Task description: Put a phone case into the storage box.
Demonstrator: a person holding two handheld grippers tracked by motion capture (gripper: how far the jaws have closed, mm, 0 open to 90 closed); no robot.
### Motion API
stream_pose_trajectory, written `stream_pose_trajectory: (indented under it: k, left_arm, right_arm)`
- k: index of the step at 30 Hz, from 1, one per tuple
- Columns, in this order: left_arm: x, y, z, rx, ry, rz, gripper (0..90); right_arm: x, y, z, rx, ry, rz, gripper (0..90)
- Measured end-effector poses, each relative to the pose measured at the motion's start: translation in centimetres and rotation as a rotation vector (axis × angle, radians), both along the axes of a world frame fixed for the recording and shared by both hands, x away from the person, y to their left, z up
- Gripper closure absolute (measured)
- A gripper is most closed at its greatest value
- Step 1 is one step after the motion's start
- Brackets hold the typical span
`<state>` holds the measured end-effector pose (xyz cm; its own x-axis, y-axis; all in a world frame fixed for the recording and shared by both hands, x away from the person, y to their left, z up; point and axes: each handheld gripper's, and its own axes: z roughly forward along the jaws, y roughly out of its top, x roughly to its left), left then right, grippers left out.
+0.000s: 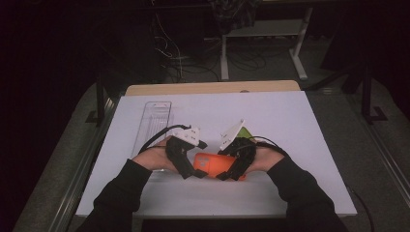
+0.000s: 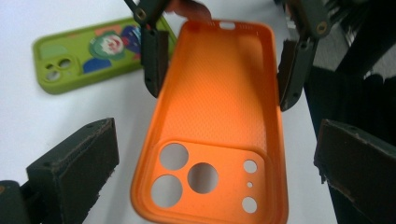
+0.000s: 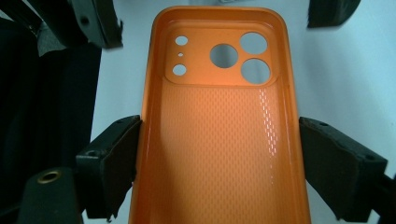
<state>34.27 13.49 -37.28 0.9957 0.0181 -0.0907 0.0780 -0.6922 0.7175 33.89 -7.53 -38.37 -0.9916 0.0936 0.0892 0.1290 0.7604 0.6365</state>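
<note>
The left gripper (image 2: 215, 163) has its fingers (image 2: 74, 172) spread wide on either side of the camera-hole end of the orange phone case (image 2: 215, 116), not touching it. The right gripper (image 3: 217, 163) holds the case's other end, fingers (image 3: 112, 163) pressed on both long edges, above the white table (image 1: 290, 121). A green phone case (image 2: 88, 53) lies on the table behind.

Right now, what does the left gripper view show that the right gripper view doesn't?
Left gripper view alone: a green phone case with a cartoon print lying on the white table, and the right gripper clamping the orange case's sides.

Right gripper view alone: the glossy reflection on the textured inner surface, close up.

Both: the orange silicone phone case with its camera cutouts, inside facing the camera.
</note>
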Motion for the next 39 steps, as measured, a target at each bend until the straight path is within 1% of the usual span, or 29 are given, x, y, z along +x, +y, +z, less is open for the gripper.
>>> stream_pose_trajectory:
  k: [1, 2, 3, 4, 5, 6, 7, 8, 9, 10, 16, 17, 20, 26, 29, 37, 39]
  left_arm:
    - [-0.1, -0.1, -0.1, 0.009, 0.006, 0.004, 0.0]
    - [-0.2, -0.2, -0.2, 0.017, 0.004, -0.002, 0.0]
    - [-0.2, -0.3, -0.3, 0.023, -0.006, -0.012, 0.0]
    - [-0.3, -0.4, -0.4, 0.025, -0.003, -0.010, 0.0]
    - [-0.4, -0.5, -0.5, 0.031, -0.003, -0.011, 0.0]
    - [-0.5, -0.6, -0.5, 0.033, 0.003, -0.012, 0.0]
    - [-0.5, -0.7, -0.7, 0.038, -0.002, -0.016, 0.0]
    - [-0.5, -0.8, -0.7, 0.052, -0.002, -0.021, 0.0]
    - [-0.6, -0.9, -0.8, 0.057, -0.005, -0.022, 0.0]
    - [-0.6, -0.9, -0.9, 0.060, -0.003, -0.022, 0.0]
    - [-0.6, -1.0, -1.1, 0.089, -0.005, -0.029, 0.0]
    - [-0.6, -1.0, -1.1, 0.089, -0.006, -0.033, 0.0]
    - [-0.6, -1.1, -1.1, 0.091, -0.011, -0.037, 4.0]
    - [-0.6, -1.1, -1.2, 0.108, -0.009, -0.042, 8.9]
    - [-0.6, -1.0, -1.2, 0.108, -0.006, -0.044, 12.8]
    - [-0.6, -1.0, -1.2, 0.105, 0.013, -0.053, 14.6]
    - [-0.7, -1.1, -1.2, 0.107, 0.004, -0.057, 15.3]
  right_arm:
    - [-0.1, 0.1, 0.0, -0.002, -0.003, 0.002, 14.8]
    - [-0.1, 0.1, 0.1, 0.000, -0.002, 0.004, 14.8]
    - [-0.1, 0.2, 0.1, 0.001, -0.012, 0.013, 14.8]
    - [-0.2, 0.2, 0.2, -0.001, -0.010, 0.011, 14.8]
    - [-0.2, 0.3, 0.2, 0.004, -0.019, 0.018, 14.8]
    - [-0.3, 0.3, 0.3, 0.002, -0.016, 0.016, 14.8]
    - [-0.5, 0.3, 0.4, -0.009, -0.001, 0.003, 14.8]
    - [-0.6, 0.3, 0.5, -0.008, -0.002, 0.006, 14.8]
    - [-0.4, 0.4, 0.5, 0.005, -0.022, 0.024, 14.8]
    - [-0.5, 0.4, 0.6, 0.007, -0.028, 0.023, 14.8]
    - [-0.5, 0.3, 0.7, 0.012, -0.033, 0.024, 14.8]
    - [-0.5, 0.2, 0.8, 0.013, -0.035, 0.023, 14.8]
    - [-0.6, 0.2, 0.9, 0.014, -0.037, 0.025, 14.8]
    - [-0.7, 0.3, 0.9, 0.013, -0.037, 0.028, 14.8]
    - [-0.8, 0.2, 1.0, 0.010, -0.034, 0.030, 14.8]
    - [-0.8, 0.2, 0.9, 0.008, -0.028, 0.035, 14.6]
    - [-0.8, 0.2, 0.9, 0.004, -0.016, 0.037, 14.5]
